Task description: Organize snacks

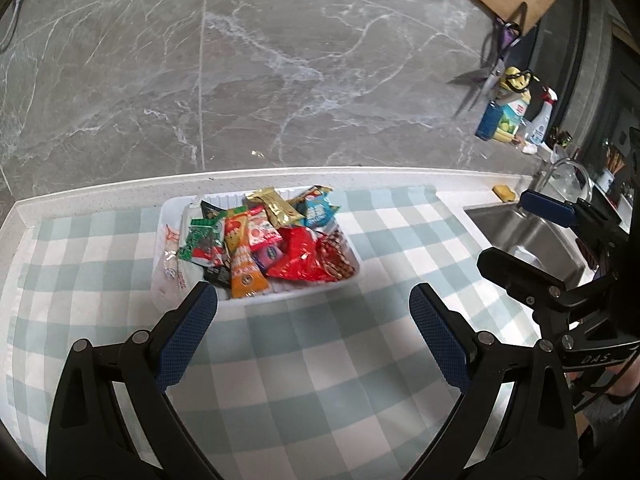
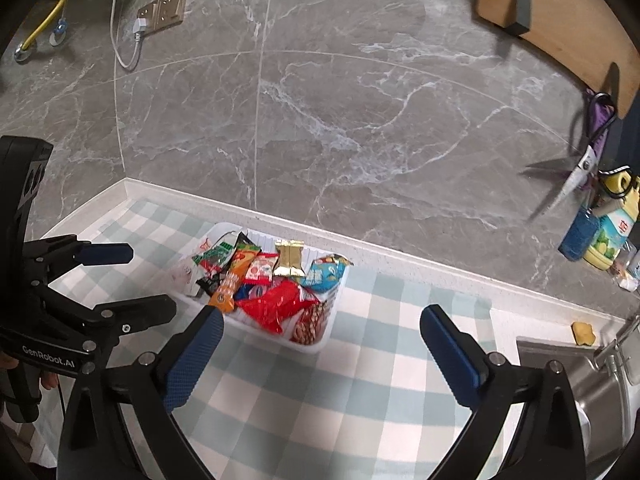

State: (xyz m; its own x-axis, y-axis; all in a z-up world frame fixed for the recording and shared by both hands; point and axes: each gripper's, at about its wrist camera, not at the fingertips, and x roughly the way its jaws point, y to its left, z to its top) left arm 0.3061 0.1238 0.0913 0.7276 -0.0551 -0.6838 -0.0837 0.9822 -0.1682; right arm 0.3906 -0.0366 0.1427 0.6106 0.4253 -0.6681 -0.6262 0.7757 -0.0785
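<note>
A white tray (image 1: 168, 216) sits on the checked cloth near the back edge, filled with snack packets: a red packet (image 1: 298, 256), an orange one (image 1: 244, 272), a gold one (image 1: 276, 206), a blue one (image 1: 318, 210) and a green one (image 1: 200, 240). The tray (image 2: 320, 346) also shows in the right wrist view, with the red packet (image 2: 276, 306) and gold packet (image 2: 289, 258). My left gripper (image 1: 312, 300) is open and empty, just in front of the tray. My right gripper (image 2: 320, 320) is open and empty, over the tray's near edge.
A steel sink (image 1: 528, 236) with a tap lies right of the cloth, a yellow sponge (image 1: 505, 193) at its back. Bottles (image 1: 508, 116) and hanging scissors (image 2: 576, 178) stand at the right wall. A wall socket (image 2: 164, 10) is up left.
</note>
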